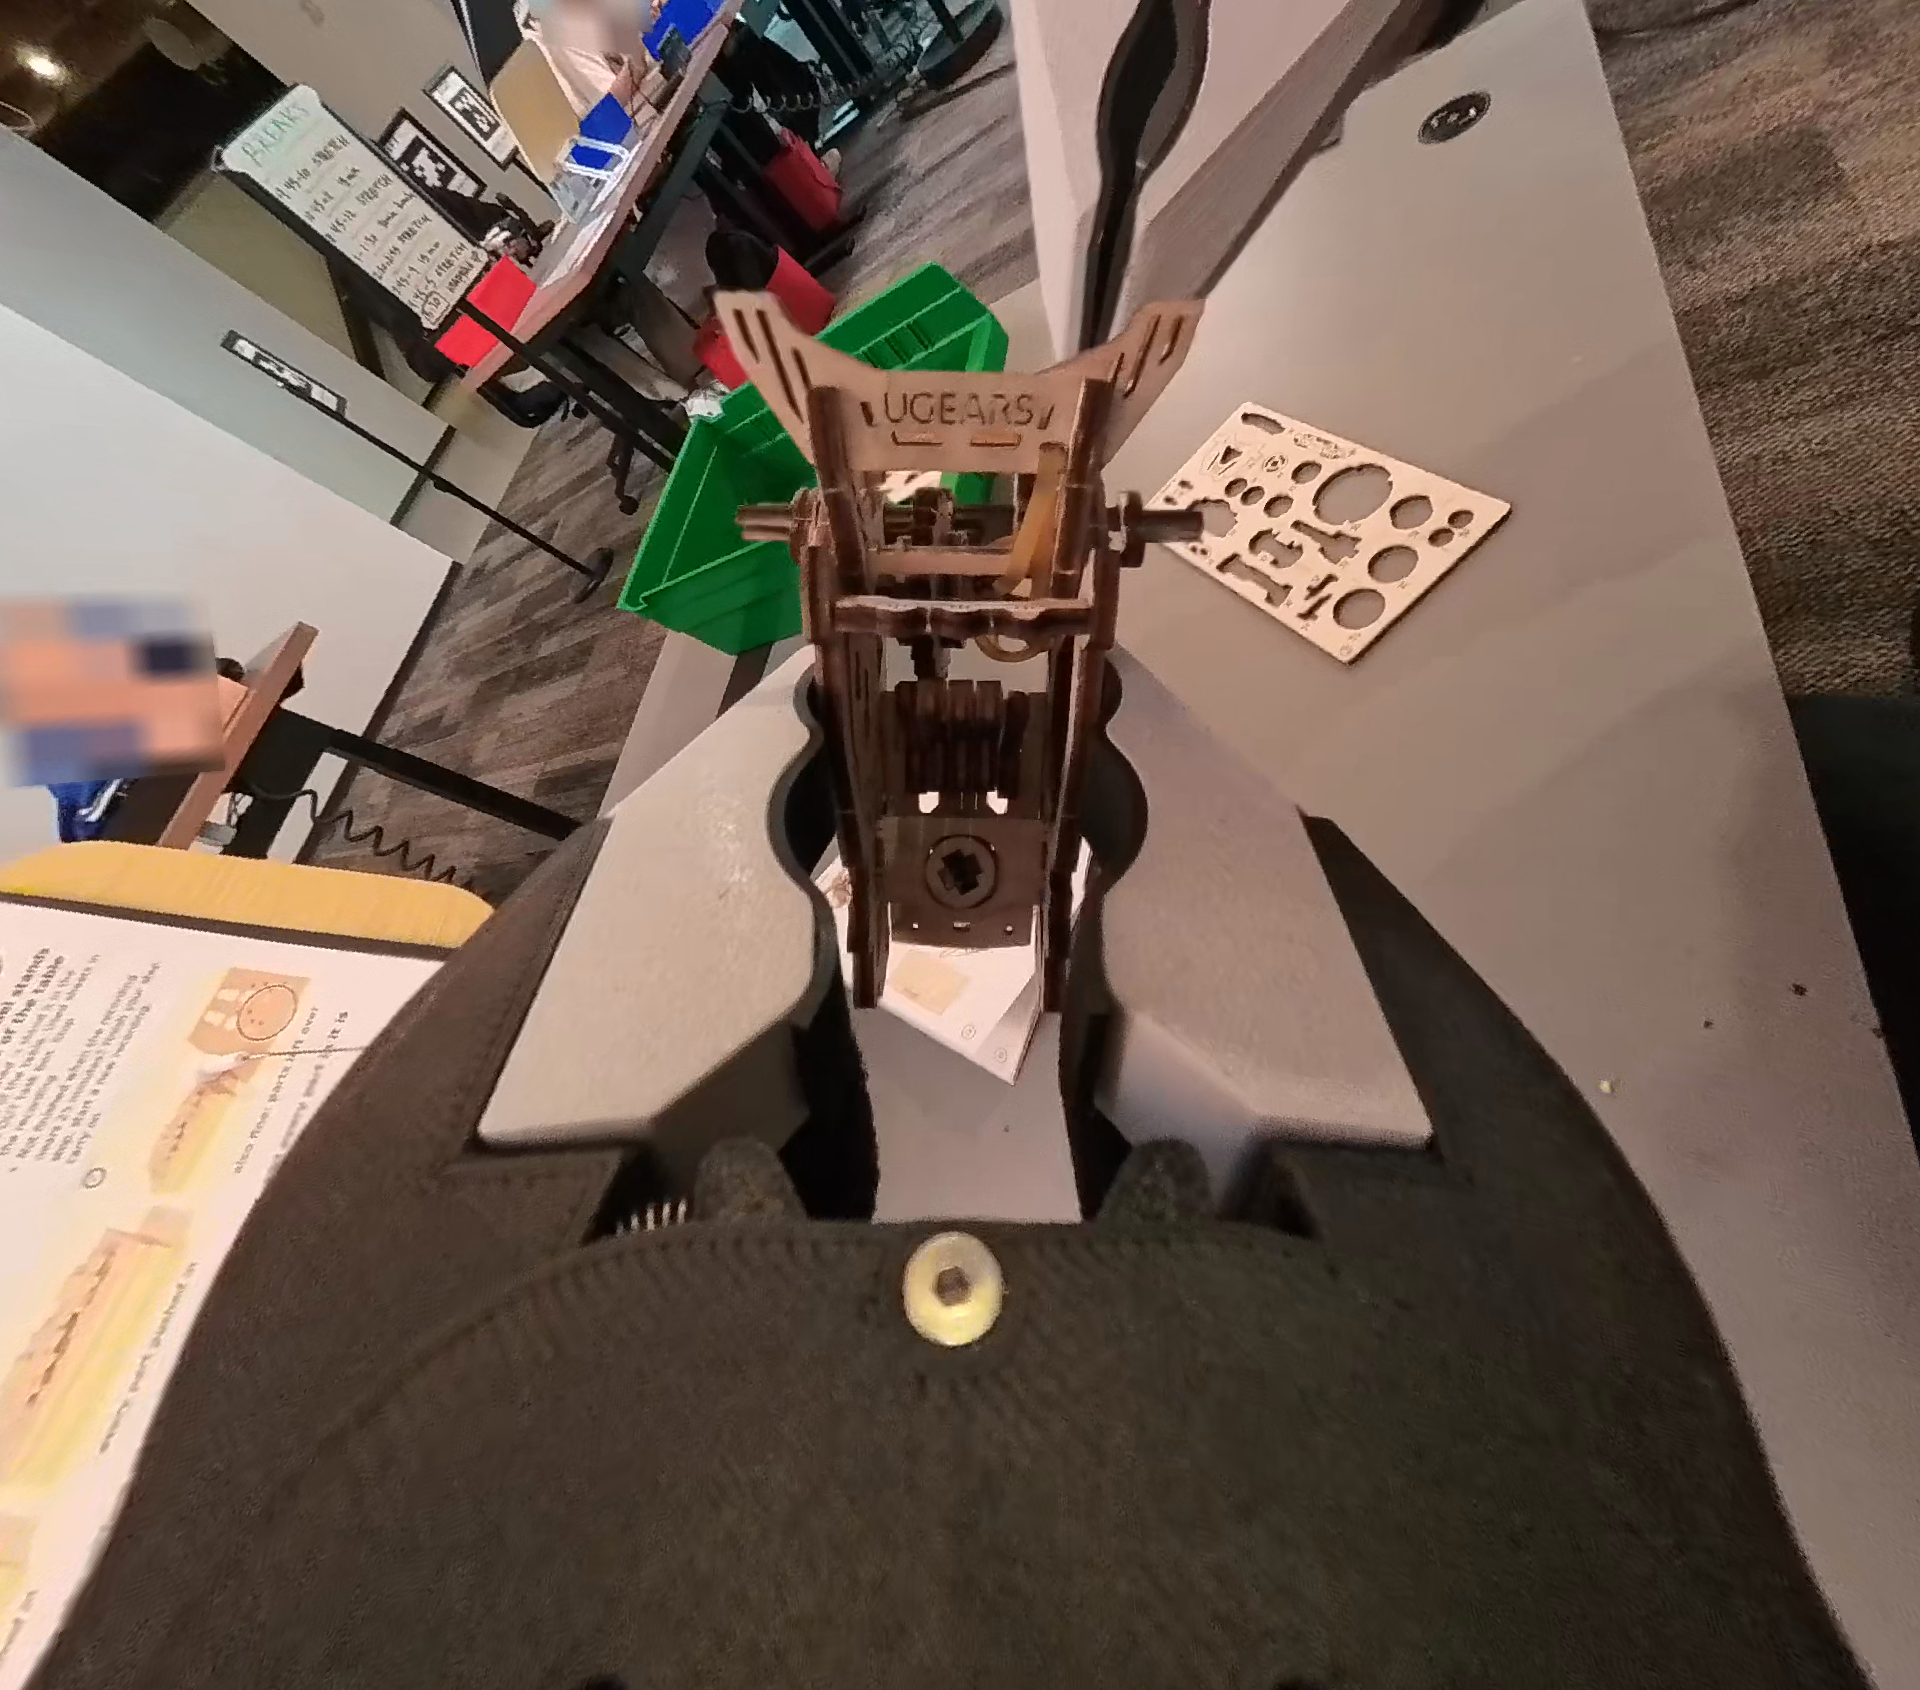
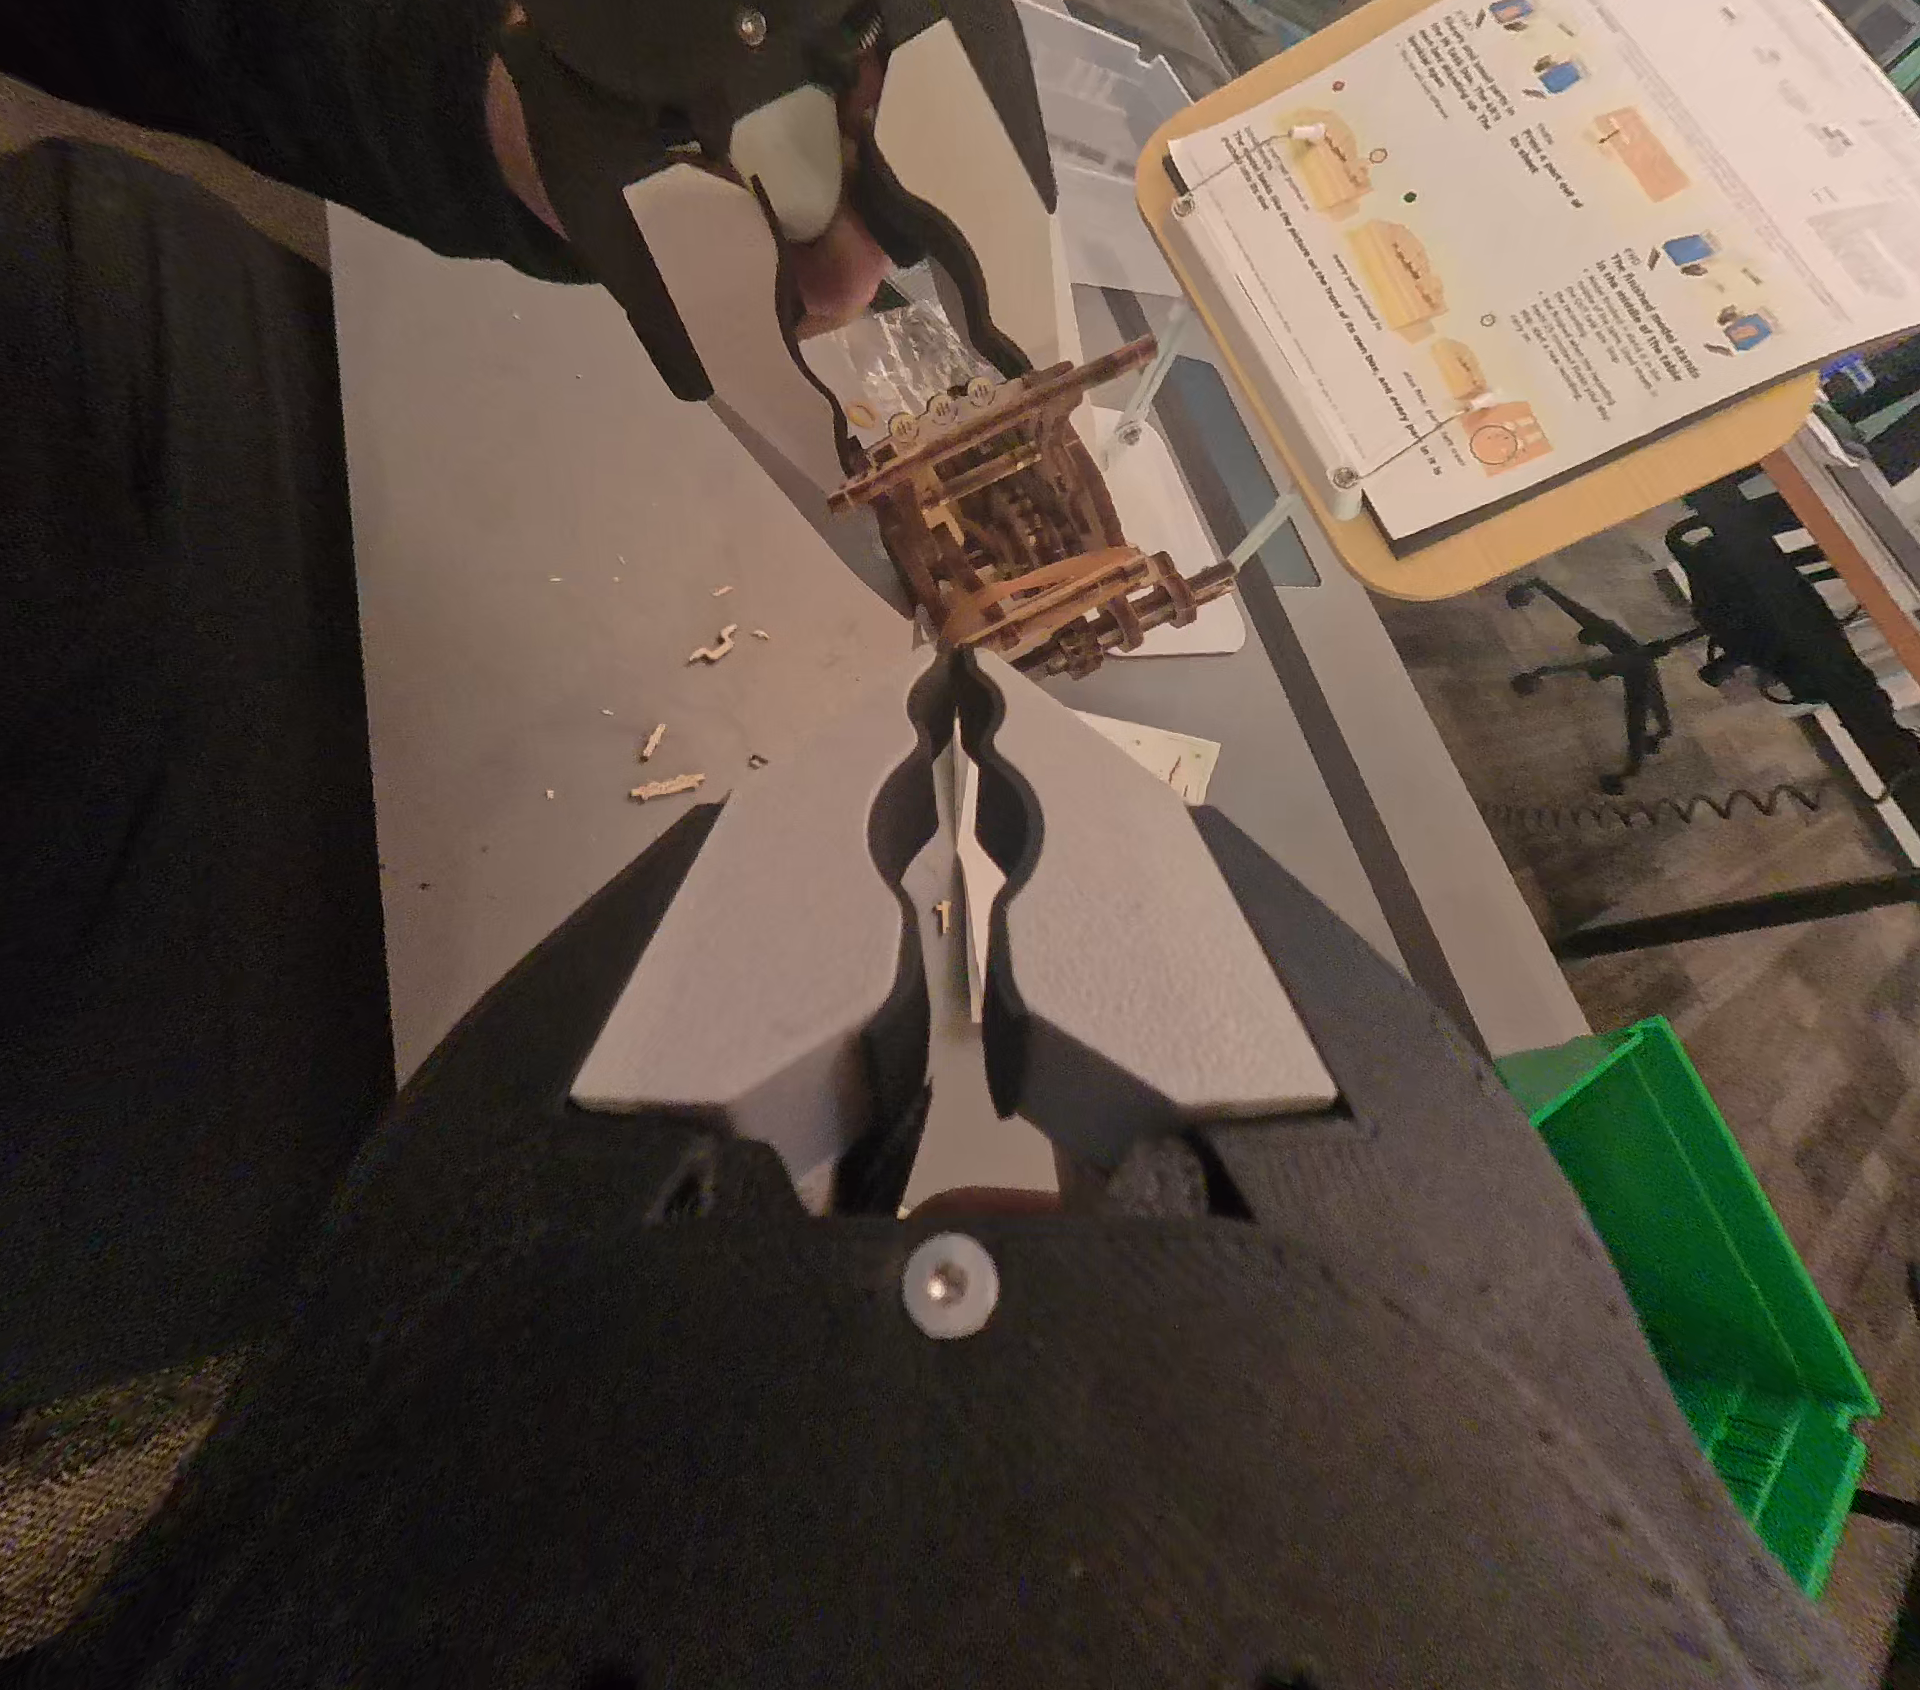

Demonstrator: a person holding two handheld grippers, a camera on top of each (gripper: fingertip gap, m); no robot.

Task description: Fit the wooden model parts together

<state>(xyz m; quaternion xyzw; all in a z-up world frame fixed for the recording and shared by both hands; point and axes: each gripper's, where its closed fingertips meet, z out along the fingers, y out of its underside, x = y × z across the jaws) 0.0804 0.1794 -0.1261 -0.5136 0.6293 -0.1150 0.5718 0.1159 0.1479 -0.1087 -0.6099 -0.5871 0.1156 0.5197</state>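
The wooden model [image 1: 956, 435] is a brown laser-cut frame with gears, axles and a rubber band. My left gripper [image 1: 961, 705] is shut on its side walls and holds it above the grey table [image 1: 1507, 809]. In the right wrist view the left gripper [image 2: 935, 477] reaches in from the top, holding the model [image 2: 997, 497] tilted. My right gripper [image 2: 954, 666] has its jaws closed, the tips touching the model's near end by the rubber band [image 2: 1049, 586]. Whether the tips pinch anything is hidden. The right gripper [image 1: 1107, 269] also shows above the model in the left wrist view.
A punched-out wooden sheet [image 1: 1340, 528] lies on the table. Wood scraps [image 2: 665, 783] lie to the left. An instruction sheet sits on a stand [image 2: 1538, 217] at the right, and a green bin [image 2: 1704, 1277] stands beyond the table edge. A clear bag [image 2: 904, 352] lies behind the model. The grippers' ends are close to 6 centimetres from one another.
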